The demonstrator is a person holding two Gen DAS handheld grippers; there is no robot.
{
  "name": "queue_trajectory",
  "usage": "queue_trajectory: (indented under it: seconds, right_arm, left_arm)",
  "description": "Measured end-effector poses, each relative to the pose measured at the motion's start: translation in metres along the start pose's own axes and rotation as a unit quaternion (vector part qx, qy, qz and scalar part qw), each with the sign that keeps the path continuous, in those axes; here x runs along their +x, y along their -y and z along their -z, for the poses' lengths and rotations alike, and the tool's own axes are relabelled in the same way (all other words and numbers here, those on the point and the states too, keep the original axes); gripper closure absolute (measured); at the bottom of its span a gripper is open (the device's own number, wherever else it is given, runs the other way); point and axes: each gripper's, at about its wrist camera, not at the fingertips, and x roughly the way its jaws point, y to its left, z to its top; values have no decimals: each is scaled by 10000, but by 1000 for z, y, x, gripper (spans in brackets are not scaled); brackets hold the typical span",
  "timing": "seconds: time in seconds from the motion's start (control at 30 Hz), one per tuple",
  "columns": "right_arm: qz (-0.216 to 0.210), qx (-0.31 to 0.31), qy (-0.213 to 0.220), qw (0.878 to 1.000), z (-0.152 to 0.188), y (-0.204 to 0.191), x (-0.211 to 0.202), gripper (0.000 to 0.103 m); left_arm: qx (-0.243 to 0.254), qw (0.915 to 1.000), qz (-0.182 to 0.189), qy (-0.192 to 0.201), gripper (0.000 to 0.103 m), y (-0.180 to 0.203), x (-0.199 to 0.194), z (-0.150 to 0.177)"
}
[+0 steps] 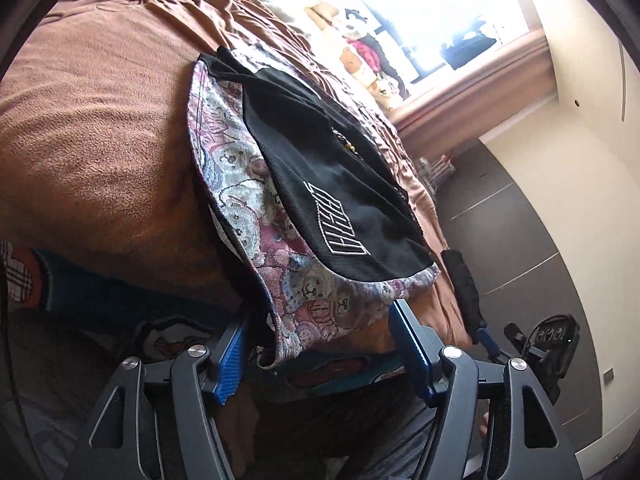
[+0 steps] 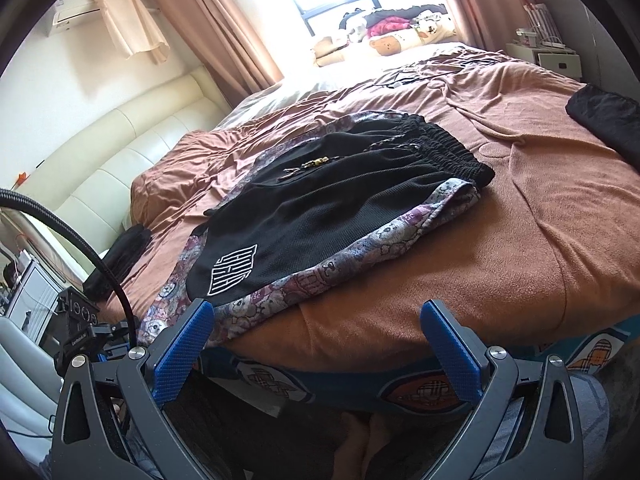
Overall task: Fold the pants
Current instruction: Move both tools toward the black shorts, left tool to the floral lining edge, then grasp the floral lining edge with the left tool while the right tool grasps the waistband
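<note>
Black shorts (image 2: 320,200) with a floral patterned border and a white logo lie flat on the brown bed cover, waistband far right, leg hem hanging over the near edge. They also show in the left wrist view (image 1: 320,184). My left gripper (image 1: 320,320) is open, its blue fingers on either side of the hanging patterned hem (image 1: 288,340), not closed on it. My right gripper (image 2: 316,312) is open and empty just short of the bed edge, with the hem by its left finger.
The brown bed cover (image 2: 520,208) spreads wide to the right. A black folded item (image 2: 608,120) lies at the far right, another (image 2: 124,256) at the left edge. Pillows and toys (image 2: 392,32) sit by the window. A cream sofa (image 2: 120,140) stands left.
</note>
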Motion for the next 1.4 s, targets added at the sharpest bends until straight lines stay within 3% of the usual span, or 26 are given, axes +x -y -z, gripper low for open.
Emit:
queue_trajectory:
  seconds: [0.27, 0.37, 0.43, 0.47, 0.83, 1.03, 1.27, 1.4]
  right_arm:
    - [-56, 36, 19, 10000, 2, 4, 0, 0]
    - [-58, 68, 17, 10000, 1, 7, 0, 0]
    - [-55, 89, 18, 9999, 2, 7, 1, 0]
    - [-54, 108, 16, 9999, 2, 8, 2, 0]
    - [183, 451, -19, 9988, -10, 22, 24, 0]
    - [35, 785, -100, 9969, -24, 40, 49, 0]
    - [-80, 1336, -256, 9907, -41, 67, 87, 25]
    - [-66, 1664, -310, 9855, -48, 81, 104, 30]
  left_arm:
    - [-223, 9979, -486, -354, 49, -16, 14, 9]
    - [-272, 9974, -506, -441, 69, -20, 15, 10]
    - [-243, 9970, -599, -430, 88, -20, 13, 9]
    - [-217, 9968, -645, -420, 91, -19, 11, 8]
    - [-91, 9984, -549, 55, 97, 7, -15, -14]
    - [3, 9983, -503, 294, 98, 25, -26, -27]
    - [0, 9978, -482, 465, 98, 35, -29, -47]
    - [-41, 9973, -509, 526, 98, 37, -28, -59]
